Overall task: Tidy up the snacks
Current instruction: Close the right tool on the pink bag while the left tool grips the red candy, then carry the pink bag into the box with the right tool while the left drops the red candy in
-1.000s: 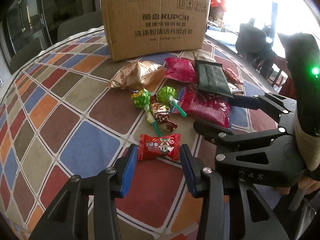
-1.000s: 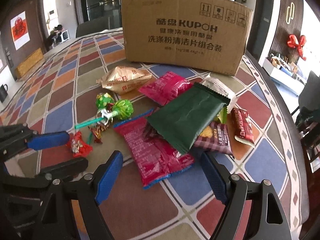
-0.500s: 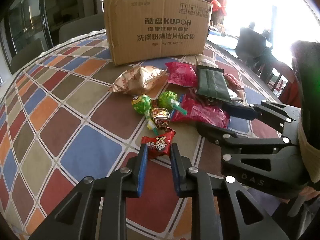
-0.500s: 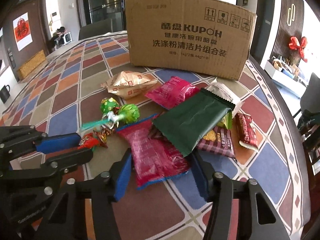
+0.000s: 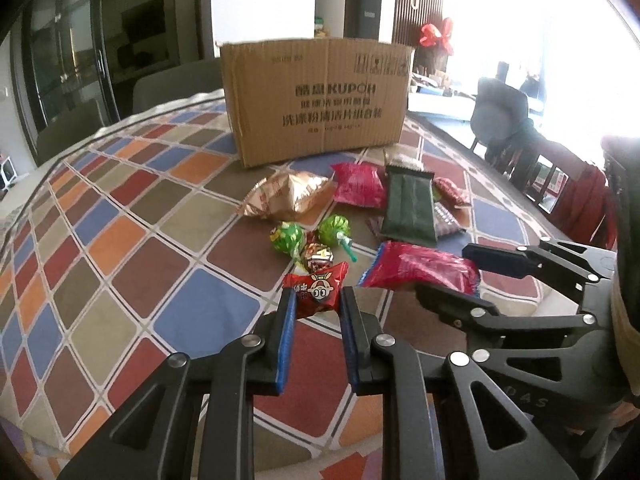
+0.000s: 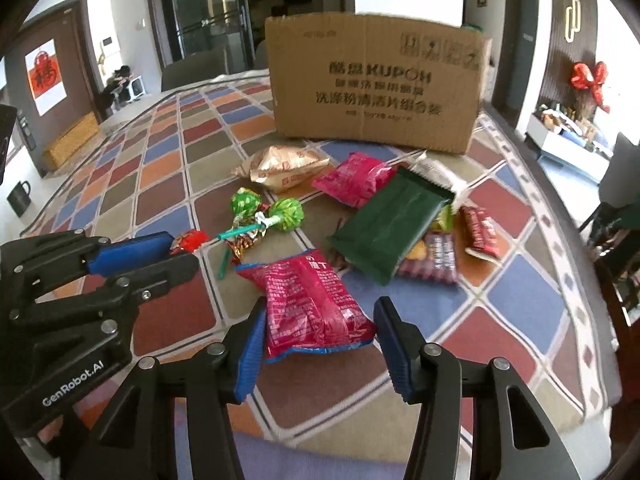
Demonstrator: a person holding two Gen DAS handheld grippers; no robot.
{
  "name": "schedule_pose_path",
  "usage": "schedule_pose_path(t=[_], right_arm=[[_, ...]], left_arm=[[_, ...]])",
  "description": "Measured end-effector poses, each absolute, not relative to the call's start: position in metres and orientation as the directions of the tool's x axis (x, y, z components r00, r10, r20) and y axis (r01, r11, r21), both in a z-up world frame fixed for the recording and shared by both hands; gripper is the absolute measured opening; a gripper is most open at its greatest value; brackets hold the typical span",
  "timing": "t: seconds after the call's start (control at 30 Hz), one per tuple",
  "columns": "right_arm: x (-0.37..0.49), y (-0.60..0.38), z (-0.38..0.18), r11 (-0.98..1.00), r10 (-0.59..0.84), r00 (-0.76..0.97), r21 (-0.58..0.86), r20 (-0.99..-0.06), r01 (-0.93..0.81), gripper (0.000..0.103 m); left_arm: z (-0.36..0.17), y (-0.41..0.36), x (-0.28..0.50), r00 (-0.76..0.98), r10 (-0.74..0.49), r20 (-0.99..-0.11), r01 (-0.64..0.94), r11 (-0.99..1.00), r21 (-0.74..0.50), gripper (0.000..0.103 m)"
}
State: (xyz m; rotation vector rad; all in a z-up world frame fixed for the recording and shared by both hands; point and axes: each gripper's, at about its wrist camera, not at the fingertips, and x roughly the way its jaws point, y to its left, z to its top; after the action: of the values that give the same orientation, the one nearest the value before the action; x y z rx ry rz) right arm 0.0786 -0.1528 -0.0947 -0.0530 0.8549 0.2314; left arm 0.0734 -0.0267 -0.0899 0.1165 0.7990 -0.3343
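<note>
My left gripper (image 5: pixel 318 300) is shut on a small red candy (image 5: pixel 318 290) with a cartoon face, held just above the chequered tablecloth (image 5: pixel 120 240). In the right wrist view the left gripper (image 6: pixel 176 246) sits at the left with the candy (image 6: pixel 192 238) at its tips. My right gripper (image 6: pixel 320 324) is shut on a red-pink snack bag (image 6: pixel 308 300), with a pad against each side. In the left wrist view this bag (image 5: pixel 420 272) hangs between the right gripper's fingers (image 5: pixel 492 260). A cardboard box (image 6: pixel 372 80) stands upright behind the snacks.
Loose on the cloth lie a gold bag (image 5: pixel 288 196), a pink bag (image 5: pixel 358 184), a dark green packet (image 5: pixel 408 208), two green lollipops (image 5: pixel 288 236), a foil candy (image 5: pixel 318 254) and small packets (image 6: pixel 440 256). Chairs (image 5: pixel 500 108) stand past the table's right edge.
The left jaws closed on the red candy and raised it. The right jaws narrowed onto the red-pink bag, which has come away from under the green packet toward me.
</note>
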Motion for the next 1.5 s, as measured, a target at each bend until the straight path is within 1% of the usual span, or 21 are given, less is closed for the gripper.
schedule_pose_path(t=[0.27, 0.5, 0.9, 1.1, 1.33, 1.5], right_arm=[[0.059, -0.16, -0.066, 0.983, 0.146, 0.71, 0.021, -0.689, -0.182, 0.053], [0.064, -0.166, -0.043, 0.986, 0.152, 0.761, 0.043, -0.631, -0.161, 0.053], [0.101, -0.171, 0.012, 0.991, 0.129, 0.862, 0.032, -0.489, -0.13, 0.053], [0.14, -0.175, 0.036, 0.992, 0.121, 0.881, 0.034, -0.458, -0.118, 0.053], [0.187, -0.176, 0.063, 0.993, 0.11, 0.891, 0.02, -0.441, -0.114, 0.053], [0.221, -0.177, 0.071, 0.995, 0.087, 0.885, 0.001, -0.458, -0.098, 0.053]], left_arm=[[-0.064, -0.029, 0.062, 0.7, -0.25, -0.669, 0.33, 0.944, -0.008, 0.022], [-0.042, -0.028, 0.067, 0.748, -0.246, -0.616, 0.315, 0.949, 0.003, 0.022], [0.009, -0.027, 0.121, 0.81, -0.269, -0.522, 0.31, 0.951, -0.009, 0.022], [0.035, -0.032, 0.163, 0.826, -0.278, -0.491, 0.32, 0.948, 0.001, 0.022], [0.051, -0.039, 0.218, 0.821, -0.274, -0.5, 0.322, 0.947, 0.009, 0.022], [0.052, -0.041, 0.257, 0.79, -0.286, -0.543, 0.326, 0.945, -0.023, 0.022]])
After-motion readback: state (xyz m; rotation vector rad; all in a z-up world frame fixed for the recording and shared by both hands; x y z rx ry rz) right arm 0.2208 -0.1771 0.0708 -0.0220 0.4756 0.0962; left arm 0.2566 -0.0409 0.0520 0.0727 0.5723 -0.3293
